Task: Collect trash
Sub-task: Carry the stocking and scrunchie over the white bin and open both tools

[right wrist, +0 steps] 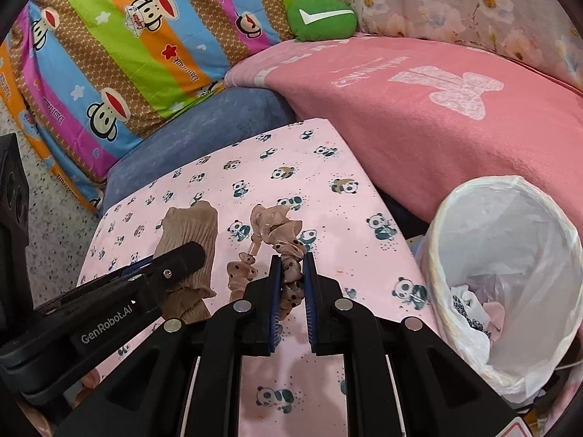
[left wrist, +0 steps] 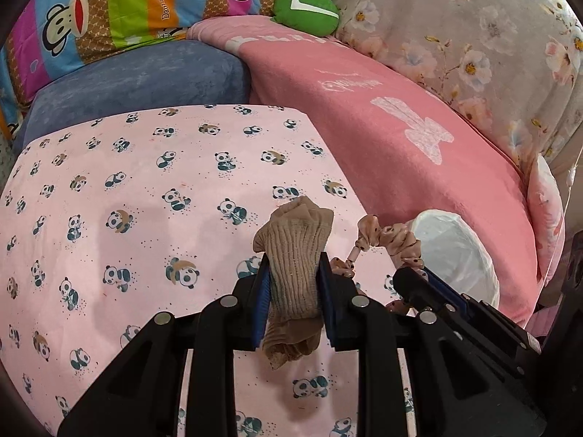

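Observation:
My left gripper (left wrist: 294, 266) is shut on a tan ribbed sock (left wrist: 297, 255), held just above the pink panda sheet (left wrist: 145, 200). The sock also shows in the right wrist view (right wrist: 189, 236), with the left gripper (right wrist: 171, 266) on it. My right gripper (right wrist: 291, 266) is shut on a pinkish polka-dot scrunchie (right wrist: 280, 233); the scrunchie also shows in the left wrist view (left wrist: 386, 240), with the right gripper (left wrist: 419, 276) at its near end. A white-lined trash bin (right wrist: 510, 255) stands to the right with scraps inside; the left wrist view shows it too (left wrist: 455, 255).
A pink blanket (left wrist: 400, 127) lies behind and right of the sheet. A blue cushion (left wrist: 145, 80), a striped monkey-print pillow (left wrist: 109, 11), a green plush (left wrist: 306, 9) and floral fabric (left wrist: 492, 36) line the back. Speckled floor (right wrist: 47, 218) lies to the left.

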The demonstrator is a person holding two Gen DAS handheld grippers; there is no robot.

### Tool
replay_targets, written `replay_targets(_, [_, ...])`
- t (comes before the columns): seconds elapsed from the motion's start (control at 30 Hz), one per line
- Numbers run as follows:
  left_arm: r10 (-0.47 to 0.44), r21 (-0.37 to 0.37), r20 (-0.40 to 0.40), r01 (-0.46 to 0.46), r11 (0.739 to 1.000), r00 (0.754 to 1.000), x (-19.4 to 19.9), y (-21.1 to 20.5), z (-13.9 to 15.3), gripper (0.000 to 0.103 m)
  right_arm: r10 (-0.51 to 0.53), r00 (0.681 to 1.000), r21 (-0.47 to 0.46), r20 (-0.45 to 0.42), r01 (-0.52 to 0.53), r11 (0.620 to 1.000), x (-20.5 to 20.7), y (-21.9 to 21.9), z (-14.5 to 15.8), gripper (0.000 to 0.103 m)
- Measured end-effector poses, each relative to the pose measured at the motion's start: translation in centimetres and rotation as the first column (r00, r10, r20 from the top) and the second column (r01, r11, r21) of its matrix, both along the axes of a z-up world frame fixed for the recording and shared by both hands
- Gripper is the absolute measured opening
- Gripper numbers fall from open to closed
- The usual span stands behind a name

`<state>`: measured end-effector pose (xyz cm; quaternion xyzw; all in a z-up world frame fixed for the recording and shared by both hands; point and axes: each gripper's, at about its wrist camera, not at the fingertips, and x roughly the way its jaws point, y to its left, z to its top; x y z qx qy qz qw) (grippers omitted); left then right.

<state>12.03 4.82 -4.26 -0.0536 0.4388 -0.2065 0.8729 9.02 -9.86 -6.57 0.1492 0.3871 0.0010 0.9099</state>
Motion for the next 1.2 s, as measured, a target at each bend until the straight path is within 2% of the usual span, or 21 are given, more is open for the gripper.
replay_targets(0.47, [-0.068,0.029,0.049,0.067,0.997,0.996,-4.6,-3.7,1.7,0.024,-0.065,0.995,0.015,0.071,0.064,0.998,-6.7,-5.4,2.9,0.013])
replay_targets(0.87, [-0.137,0.057,0.075,0.133,0.989,0.988,-6.3,-7.8,2.9,0.024,-0.126,0.986,0.017,0.107,0.124,0.992,-9.6,-9.4,4.1,0.013])
replay_targets(1.2, [-0.217,0.094,0.092,0.209,0.973,0.972,-7.3,-12.1,3.3,0.025,-0.187,0.976,0.028,0.113,0.185,0.982,-11.1,-13.3,3.9,0.013])
